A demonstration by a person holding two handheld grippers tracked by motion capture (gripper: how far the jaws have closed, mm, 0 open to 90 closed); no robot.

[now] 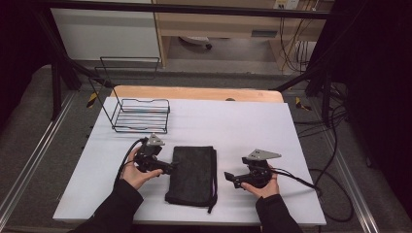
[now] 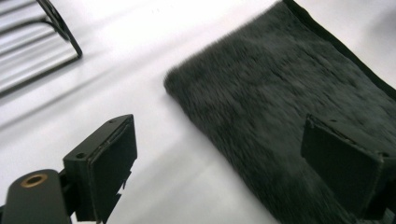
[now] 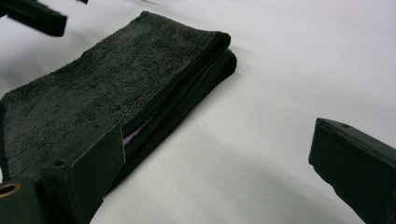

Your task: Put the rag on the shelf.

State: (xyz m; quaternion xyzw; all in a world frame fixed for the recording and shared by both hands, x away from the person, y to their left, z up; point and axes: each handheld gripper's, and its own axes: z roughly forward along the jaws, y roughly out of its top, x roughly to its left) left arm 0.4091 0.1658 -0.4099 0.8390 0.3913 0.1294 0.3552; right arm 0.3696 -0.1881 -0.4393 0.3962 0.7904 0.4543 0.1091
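Folded towel [image 1: 193,174] lies flat mid-bench [image 1: 252,126], left hand-held gripper [image 1: 171,166] at its left edge and right hand-held gripper [image 1: 228,176] just beside its right, both released (empty); probably approach step, next move calls for clamping an edge.

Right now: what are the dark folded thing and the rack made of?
Folded cloth: looks like black terry or microfibre, with a matte, fuzzy pile; a purple strip shows in the fold. Rack: thin black wire, probably coated metal, with a slight sheen.
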